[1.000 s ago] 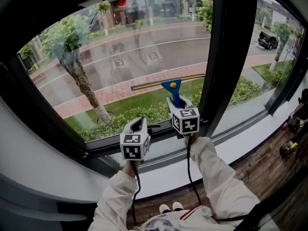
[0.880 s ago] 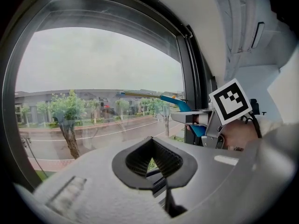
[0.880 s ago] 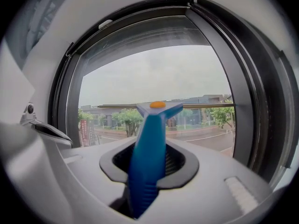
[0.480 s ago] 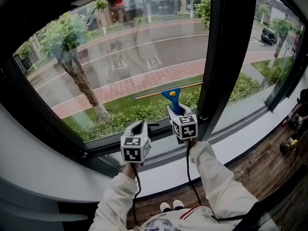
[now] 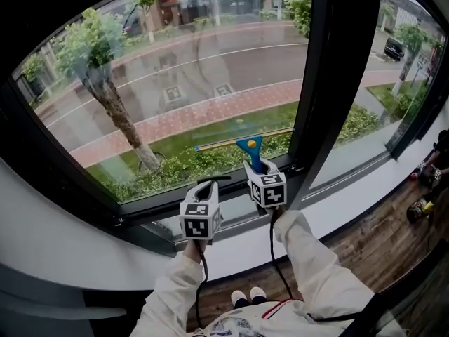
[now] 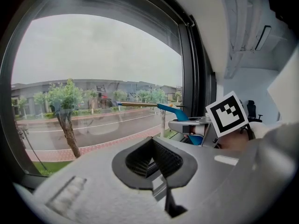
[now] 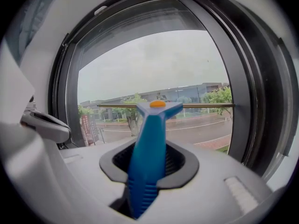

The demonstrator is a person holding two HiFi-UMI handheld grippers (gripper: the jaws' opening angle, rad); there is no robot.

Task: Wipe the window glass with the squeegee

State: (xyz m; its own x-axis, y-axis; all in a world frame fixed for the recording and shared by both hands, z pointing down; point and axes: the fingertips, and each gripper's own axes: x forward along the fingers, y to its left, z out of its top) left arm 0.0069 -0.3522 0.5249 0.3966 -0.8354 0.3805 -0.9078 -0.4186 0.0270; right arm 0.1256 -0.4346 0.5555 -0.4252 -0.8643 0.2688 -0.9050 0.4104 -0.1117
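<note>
Your right gripper (image 5: 255,166) squeezes the blue squeegee (image 5: 249,144) by its handle. Its blade lies against the glass (image 5: 175,76), low on the right. Your left gripper (image 5: 203,188) is closed on nothing, just left of it.

Blue squeegee (image 7: 150,143) clamped by handle between jaws of right gripper (image 7: 149,164); thin blade bar held level before window glass (image 7: 154,64); dark window frame (image 7: 244,101) seen at right.

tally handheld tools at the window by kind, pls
Claws: 2 (left claw shut and empty; right claw shut on the squeegee handle)
Squeegees: 1 (blue-handled squeegee, blade against the glass)
Total: 3
</note>
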